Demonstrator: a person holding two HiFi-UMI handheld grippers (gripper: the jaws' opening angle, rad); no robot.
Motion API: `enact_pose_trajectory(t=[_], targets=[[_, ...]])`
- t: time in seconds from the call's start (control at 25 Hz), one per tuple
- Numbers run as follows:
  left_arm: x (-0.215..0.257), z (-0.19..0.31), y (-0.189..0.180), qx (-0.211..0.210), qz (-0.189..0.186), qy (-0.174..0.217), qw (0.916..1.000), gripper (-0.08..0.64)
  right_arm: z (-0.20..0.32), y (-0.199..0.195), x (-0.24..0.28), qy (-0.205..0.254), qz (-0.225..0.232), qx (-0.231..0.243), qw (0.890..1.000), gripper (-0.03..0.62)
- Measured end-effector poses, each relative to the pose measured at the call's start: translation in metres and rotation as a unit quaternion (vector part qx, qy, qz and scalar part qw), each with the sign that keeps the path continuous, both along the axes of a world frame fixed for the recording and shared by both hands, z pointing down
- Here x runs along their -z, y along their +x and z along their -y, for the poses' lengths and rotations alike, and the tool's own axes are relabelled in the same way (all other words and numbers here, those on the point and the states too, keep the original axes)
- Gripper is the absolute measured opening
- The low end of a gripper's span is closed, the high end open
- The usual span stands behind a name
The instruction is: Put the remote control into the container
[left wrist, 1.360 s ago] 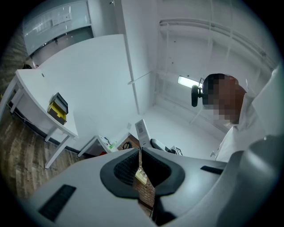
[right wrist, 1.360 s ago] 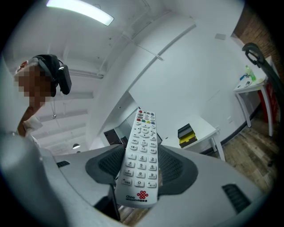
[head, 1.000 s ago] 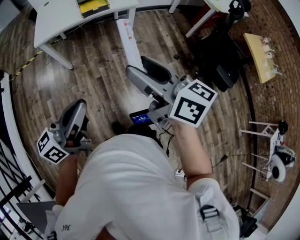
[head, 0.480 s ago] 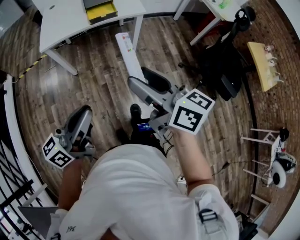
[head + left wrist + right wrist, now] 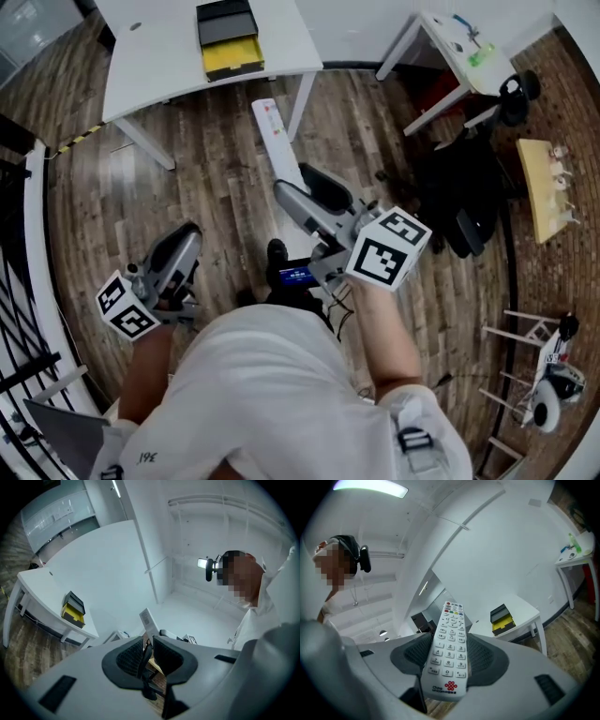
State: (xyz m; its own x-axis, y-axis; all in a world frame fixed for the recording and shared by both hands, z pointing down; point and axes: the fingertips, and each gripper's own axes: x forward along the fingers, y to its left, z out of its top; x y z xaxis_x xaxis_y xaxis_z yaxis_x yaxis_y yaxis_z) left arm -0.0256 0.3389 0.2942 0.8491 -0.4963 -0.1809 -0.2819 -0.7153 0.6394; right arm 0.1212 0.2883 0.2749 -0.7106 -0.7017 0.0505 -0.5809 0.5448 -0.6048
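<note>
The right gripper (image 5: pixel 450 637) clamps the remote control (image 5: pixel 446 667) by its lower half. Its fingers (image 5: pixel 483 654), faced with dark ribbed pads, are spread just to the remote's width and press on its two long edges. The remote is a long, slim slab of white plastic. It has rows of rounded white keys, a few coloured buttons at the far end and a red knot-shaped logo at the near end.

The container (image 5: pixel 230 37) is a boxy tray, matte black above and bright yellow below. It sits on a smooth white worktop (image 5: pixel 150 61). In the head view the remote control (image 5: pixel 272 127) is well apart from the container. It is held in the air on the person's side of it, over the brown plank floor (image 5: pixel 187 169), with its button end nearer the container. The right gripper (image 5: pixel 305 187) is farther from the container than the remote is.

The left gripper (image 5: pixel 149 651) has its fingers (image 5: pixel 129 656) drawn almost together, with only a thin slit between the ribbed pads and nothing held. In the head view the left gripper (image 5: pixel 178 253) is farthest from the container.
</note>
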Motion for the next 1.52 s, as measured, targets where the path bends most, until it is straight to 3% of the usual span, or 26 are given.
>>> enact_pose_trajectory(t=[0.48,0.84,1.16,1.52], targets=[[0.010,0.089,0.051,0.028,-0.005,0.000,0.9996,0.051,0.093,0.045,0.002,-0.003,-0.006,0.033,0.999,0.241],[0.011,0.127,0.083,0.043,-0.004,-0.002,0.9991,0.051,0.135,0.073,0.000,-0.002,-0.008,0.051,0.999,0.239],[0.003,0.158,0.067,0.053,0.001,-0.013,0.9985,0.051,0.166,0.057,-0.010,-0.017,-0.010,0.064,0.998,0.239],[-0.006,0.236,0.028,0.029,-0.002,-0.018,0.9994,0.051,0.233,0.027,-0.020,-0.029,-0.016,0.033,0.999,0.239]])
